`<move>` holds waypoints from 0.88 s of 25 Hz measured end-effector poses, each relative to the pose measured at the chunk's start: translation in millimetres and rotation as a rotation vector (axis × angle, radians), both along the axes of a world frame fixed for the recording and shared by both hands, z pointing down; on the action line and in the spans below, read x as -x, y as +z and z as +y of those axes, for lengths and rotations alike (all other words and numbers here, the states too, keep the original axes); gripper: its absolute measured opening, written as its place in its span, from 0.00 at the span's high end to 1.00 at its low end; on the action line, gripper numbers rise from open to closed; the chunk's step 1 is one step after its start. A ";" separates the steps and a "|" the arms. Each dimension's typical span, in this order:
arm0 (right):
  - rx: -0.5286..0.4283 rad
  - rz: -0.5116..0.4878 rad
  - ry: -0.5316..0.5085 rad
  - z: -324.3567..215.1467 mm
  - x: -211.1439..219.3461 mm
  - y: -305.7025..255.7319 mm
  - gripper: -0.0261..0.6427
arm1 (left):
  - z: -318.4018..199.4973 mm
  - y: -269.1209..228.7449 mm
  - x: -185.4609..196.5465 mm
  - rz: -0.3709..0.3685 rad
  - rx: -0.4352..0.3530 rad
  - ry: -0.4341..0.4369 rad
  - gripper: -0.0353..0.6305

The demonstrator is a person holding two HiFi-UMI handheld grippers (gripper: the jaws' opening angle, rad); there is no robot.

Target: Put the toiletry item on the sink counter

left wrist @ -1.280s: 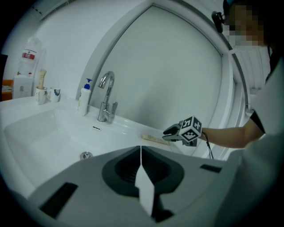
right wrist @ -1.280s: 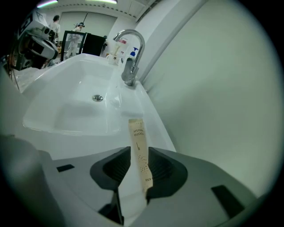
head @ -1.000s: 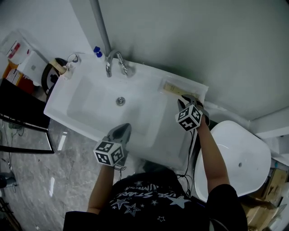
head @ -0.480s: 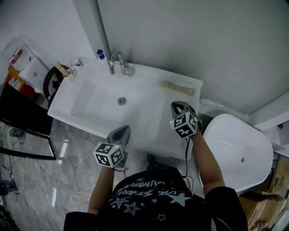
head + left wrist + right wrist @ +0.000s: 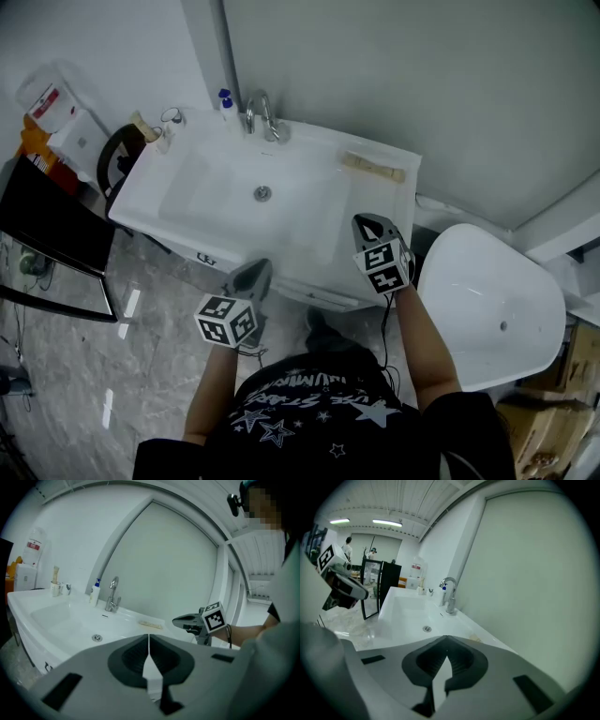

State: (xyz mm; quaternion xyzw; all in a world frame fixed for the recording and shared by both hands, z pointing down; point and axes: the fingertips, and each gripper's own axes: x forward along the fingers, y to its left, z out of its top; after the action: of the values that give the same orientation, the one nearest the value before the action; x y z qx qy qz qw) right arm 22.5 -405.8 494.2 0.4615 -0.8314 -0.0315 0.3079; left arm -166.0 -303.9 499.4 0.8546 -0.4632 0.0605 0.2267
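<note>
Looks like the long beige toiletry item (image 5: 373, 168) is lying flat at the far right of the white ceramic sink tabletop (image 5: 384, 199). Our left gripper (image 5: 255, 270) and right gripper (image 5: 364, 223) are both pressed together and empty, so we just pull clear without nudging it.

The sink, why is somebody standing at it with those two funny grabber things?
A person stands at the white sink with a two-jaw gripper in each hand. The beige toiletry item already lies on the counter to the right of the basin, near the wall. The left gripper and the right gripper are both shut, with nothing between their jaws. Both are held near the sink's front edge, apart from the item, so the putting down looks done.
</note>
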 end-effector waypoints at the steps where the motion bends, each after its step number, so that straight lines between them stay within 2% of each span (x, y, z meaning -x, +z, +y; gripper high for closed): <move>1: 0.004 -0.026 0.005 9.8 4.2 -2.3 0.94 | 8.1 0.1 2.3 0.000 -0.002 0.001 0.92; 8: 0.028 -0.137 0.022 78.1 34.6 -11.2 0.94 | 60.1 3.2 20.2 -0.001 0.008 0.013 0.92; 15: 0.064 -0.125 0.067 140.1 37.6 6.5 0.94 | 100.9 8.6 23.6 -0.003 -0.005 0.082 0.92; 22: 0.067 -0.131 0.061 159.2 40.5 11.2 0.94 | 118.2 8.2 22.4 0.005 -0.017 0.090 0.92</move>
State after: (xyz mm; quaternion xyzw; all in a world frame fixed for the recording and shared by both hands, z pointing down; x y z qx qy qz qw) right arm -18.0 -246.7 505.4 0.4771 -0.8358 0.0360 0.2693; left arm -188.3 -185.6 507.6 0.8767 -0.4241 0.0647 0.2178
